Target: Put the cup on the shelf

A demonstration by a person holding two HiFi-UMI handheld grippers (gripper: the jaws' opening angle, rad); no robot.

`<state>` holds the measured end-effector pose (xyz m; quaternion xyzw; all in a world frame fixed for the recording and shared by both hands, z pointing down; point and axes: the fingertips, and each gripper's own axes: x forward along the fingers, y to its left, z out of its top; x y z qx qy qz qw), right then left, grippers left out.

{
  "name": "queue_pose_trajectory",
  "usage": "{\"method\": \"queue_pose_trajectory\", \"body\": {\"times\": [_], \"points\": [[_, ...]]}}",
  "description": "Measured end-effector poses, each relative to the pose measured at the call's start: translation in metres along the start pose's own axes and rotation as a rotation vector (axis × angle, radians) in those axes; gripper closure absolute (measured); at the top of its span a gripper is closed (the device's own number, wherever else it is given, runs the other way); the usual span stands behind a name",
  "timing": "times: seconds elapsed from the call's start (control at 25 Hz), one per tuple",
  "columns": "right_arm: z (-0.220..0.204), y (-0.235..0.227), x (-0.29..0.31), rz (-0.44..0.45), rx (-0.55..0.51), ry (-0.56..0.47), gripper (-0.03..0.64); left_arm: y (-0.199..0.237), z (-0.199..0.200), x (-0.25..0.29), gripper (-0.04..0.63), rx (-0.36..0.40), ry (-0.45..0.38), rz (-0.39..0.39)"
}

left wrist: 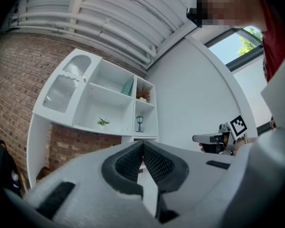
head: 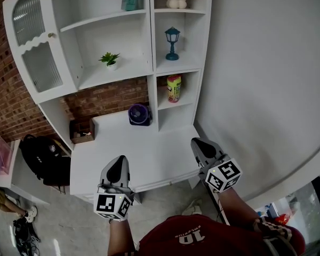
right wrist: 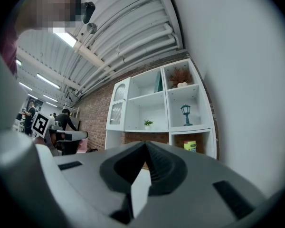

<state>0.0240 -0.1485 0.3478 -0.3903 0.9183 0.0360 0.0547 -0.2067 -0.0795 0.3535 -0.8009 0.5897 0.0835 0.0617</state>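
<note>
I am holding left tool (head: 117, 167) and right tool (head: 198, 143) over the counter (head: 149, 153), near edge, jaws together, empty. Cup (head: 174, 88) is standing in the shelf (head: 151, 36), lower right bay; I am keeping both tools clear of it.

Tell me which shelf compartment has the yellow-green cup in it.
The lowest right compartment: the yellow-green cup stands there, under the blue lantern; the potted plant sits further left.

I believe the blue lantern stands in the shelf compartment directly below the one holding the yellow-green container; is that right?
Not quite: the blue lantern stands in the shelf compartment directly above the one holding the yellow-green container, not below it. The head view shows this, and the right gripper view agrees.
</note>
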Motion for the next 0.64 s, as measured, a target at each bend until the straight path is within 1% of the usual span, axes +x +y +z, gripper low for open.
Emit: {"method": "queue_pose_trajectory", "body": {"times": [0.16, 0.36, 0.64], "points": [[-0.002, 0.001, -0.004, -0.004, -0.003, 0.012, 0.614, -0.001, -0.002, 0.002, 0.597, -0.009, 0.001, -0.01], [-0.002, -0.007, -0.01, -0.018, 0.009, 0.016, 0.614, -0.009, -0.004, 0.006, 0.597, 0.0, 0.003, -0.028], [-0.003, -0.001, -0.012, -0.006, -0.01, 0.025, 0.614, -0.009, -0.001, -0.003, 0.597, -0.009, -0.003, -0.01]]}}
